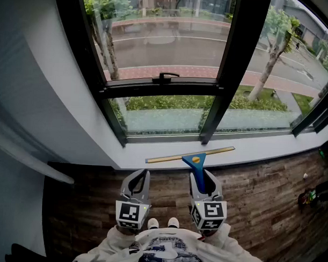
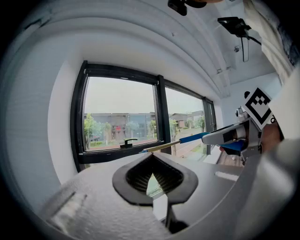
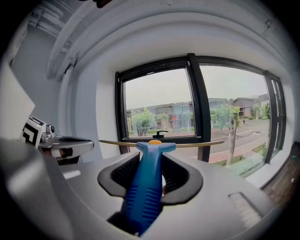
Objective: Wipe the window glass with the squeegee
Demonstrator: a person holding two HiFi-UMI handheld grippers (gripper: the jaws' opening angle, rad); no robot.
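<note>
Two grippers: right gripper (image 1: 204, 182) fingers clamp squeegee (image 1: 193, 156) handle, blade level, facing window glass (image 1: 167, 39); left gripper (image 1: 141, 178) fingers closed, empty, spare.

- Head view: from overhead, steeply down on the window (image 1: 167, 42) and floor (image 1: 269, 185); left gripper (image 1: 141, 180) and right gripper (image 1: 203, 182) close at lower centre.
- Each gripper view: low behind its jaws, facing the window; all three views share the window handle (image 1: 165, 77).

Squeegee (image 3: 146, 187) handle, between right gripper (image 3: 149, 154) fingers (image 3: 183, 177): blue plastic, ribbed, matt. Blade (image 3: 123, 143) beyond fingertips: brassy metal. Pads (image 3: 123, 176): black, ridged.
</note>
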